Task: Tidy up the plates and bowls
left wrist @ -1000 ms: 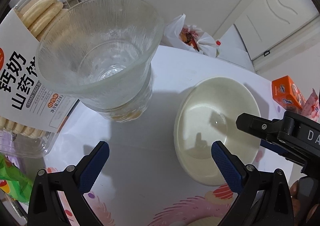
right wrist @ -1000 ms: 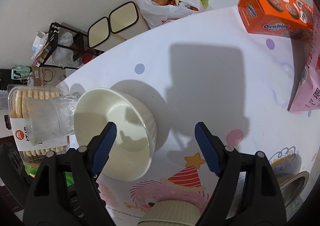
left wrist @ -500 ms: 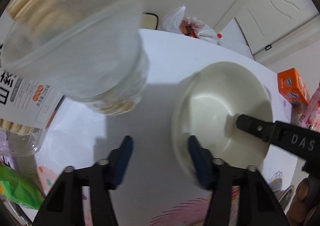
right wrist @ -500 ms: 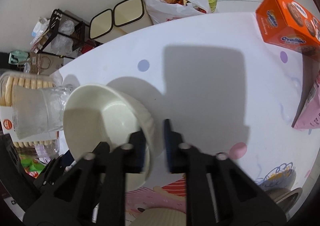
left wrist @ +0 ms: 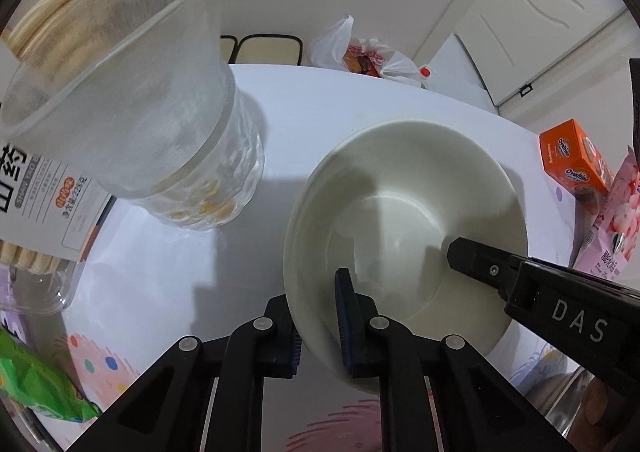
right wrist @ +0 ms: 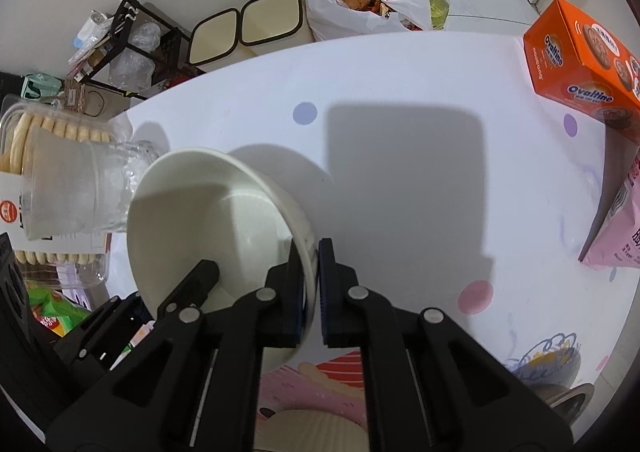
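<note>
A cream bowl (left wrist: 400, 212) (right wrist: 200, 220) stands on the white patterned table (right wrist: 400, 172). My left gripper (left wrist: 320, 316) has its jaws closing on the bowl's near left rim, one pad inside and one outside, both pressing the wall. My right gripper (right wrist: 310, 284) is shut on the opposite rim; one of its fingers (left wrist: 480, 264) reaches into the bowl in the left wrist view. Stacked clear glass bowls (left wrist: 120, 92) (right wrist: 80, 192) stand just left of the cream bowl. A ribbed cream bowl (right wrist: 308, 428) shows at the bottom edge.
A clear biscuit tray (left wrist: 36, 188) and a green packet (left wrist: 36, 380) lie at the left. An orange Ovaltine box (right wrist: 580, 64) and a pink bag (right wrist: 616, 220) stand at the right. Bins and a plastic bag (right wrist: 360, 0) sit on the floor beyond the table.
Both grippers went from wide open to shut on the cream bowl's rim, the right one first. The left gripper shifted right toward the bowl.
</note>
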The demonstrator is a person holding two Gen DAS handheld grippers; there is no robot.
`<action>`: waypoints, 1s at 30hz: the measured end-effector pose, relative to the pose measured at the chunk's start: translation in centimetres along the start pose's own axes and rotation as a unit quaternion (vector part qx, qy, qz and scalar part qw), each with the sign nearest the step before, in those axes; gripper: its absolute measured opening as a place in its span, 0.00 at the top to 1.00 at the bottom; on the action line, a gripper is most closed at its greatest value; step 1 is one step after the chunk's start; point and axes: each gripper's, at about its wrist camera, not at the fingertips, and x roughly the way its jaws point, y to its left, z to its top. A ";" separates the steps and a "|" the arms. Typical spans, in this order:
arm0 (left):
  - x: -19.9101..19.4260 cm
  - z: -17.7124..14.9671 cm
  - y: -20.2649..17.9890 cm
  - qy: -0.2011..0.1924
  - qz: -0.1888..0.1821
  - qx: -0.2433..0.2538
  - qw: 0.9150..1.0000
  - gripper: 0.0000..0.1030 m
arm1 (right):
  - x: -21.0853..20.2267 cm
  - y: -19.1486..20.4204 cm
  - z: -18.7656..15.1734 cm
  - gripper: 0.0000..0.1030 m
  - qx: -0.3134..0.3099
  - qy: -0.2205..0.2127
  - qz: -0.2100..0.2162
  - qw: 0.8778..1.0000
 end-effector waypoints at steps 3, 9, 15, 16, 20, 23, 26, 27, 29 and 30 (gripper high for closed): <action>0.0 -0.2 0.3 0.000 -0.002 -0.004 1.000 0.87 | 0.0 0.0 -0.3 0.92 -0.004 0.001 -0.001 1.000; -0.1 -0.2 0.3 -0.003 -0.006 -0.006 1.000 0.88 | -0.5 0.0 -1.0 0.92 -0.004 -0.004 -0.003 1.000; -0.8 -0.1 -0.1 -0.009 -0.005 -0.001 1.000 0.88 | -1.1 -0.2 -1.4 0.92 0.001 -0.009 0.003 1.000; -1.0 -0.1 -0.2 -0.010 -0.003 0.001 1.000 0.88 | -1.3 -0.2 -1.4 0.92 0.001 -0.011 0.002 1.000; -2.2 -0.5 -0.2 -0.015 -0.001 0.007 1.000 0.88 | -2.1 0.0 -1.5 0.92 -0.003 -0.018 -0.002 1.000; -2.5 -0.4 -0.4 -0.018 -0.001 0.008 1.000 0.88 | -2.5 0.1 -1.6 0.92 -0.006 -0.022 -0.004 1.000; -3.0 -0.5 -0.4 -0.022 -0.001 0.008 1.000 0.88 | -2.9 0.2 -1.8 0.92 -0.007 -0.025 -0.004 1.000; -3.2 -0.6 -0.4 -0.023 -0.001 0.009 1.000 0.88 | -2.9 0.2 -1.9 0.92 -0.007 -0.026 -0.003 1.000; -3.7 -0.8 -0.2 -0.024 0.000 0.010 1.000 0.88 | -3.1 0.2 -2.0 0.92 -0.008 -0.029 -0.004 1.000; -3.9 -0.8 -0.3 -0.026 0.003 0.012 1.000 0.88 | -3.2 0.3 -2.0 0.92 -0.009 -0.029 -0.004 1.000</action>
